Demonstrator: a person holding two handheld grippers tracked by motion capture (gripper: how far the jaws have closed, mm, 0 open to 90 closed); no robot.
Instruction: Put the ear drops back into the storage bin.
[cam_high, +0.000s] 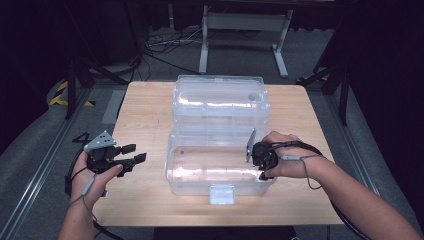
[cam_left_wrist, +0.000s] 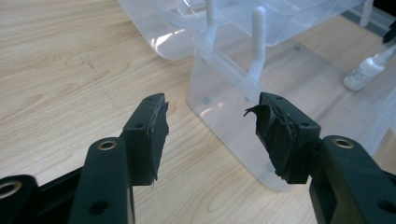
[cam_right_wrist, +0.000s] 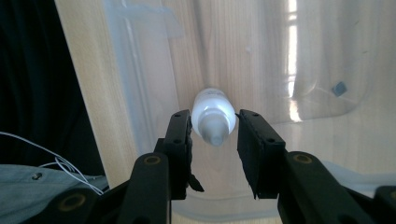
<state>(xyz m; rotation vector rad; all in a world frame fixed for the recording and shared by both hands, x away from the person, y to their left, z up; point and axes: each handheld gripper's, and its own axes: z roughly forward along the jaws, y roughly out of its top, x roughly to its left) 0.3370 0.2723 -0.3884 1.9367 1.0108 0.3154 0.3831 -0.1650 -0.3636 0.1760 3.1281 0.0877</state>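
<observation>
Right gripper (cam_right_wrist: 215, 135) inside the clear bin (cam_high: 172, 170), jaws loosened around the white bottle (cam_right_wrist: 213, 116), barely touching. Best backing straight out, no nudging. Left gripper (cam_left_wrist: 210, 130) open, empty, beside bin.

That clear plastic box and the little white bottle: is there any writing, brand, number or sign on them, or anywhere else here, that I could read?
None can be read.
Clear box: no print shows on its walls, lid or front latch.
White bottle: plain white, no label on the side in view.
Right gripper and left gripper: black jaws without markings.
Floor tape: yellow and black hazard stripes, a sign without words.
</observation>
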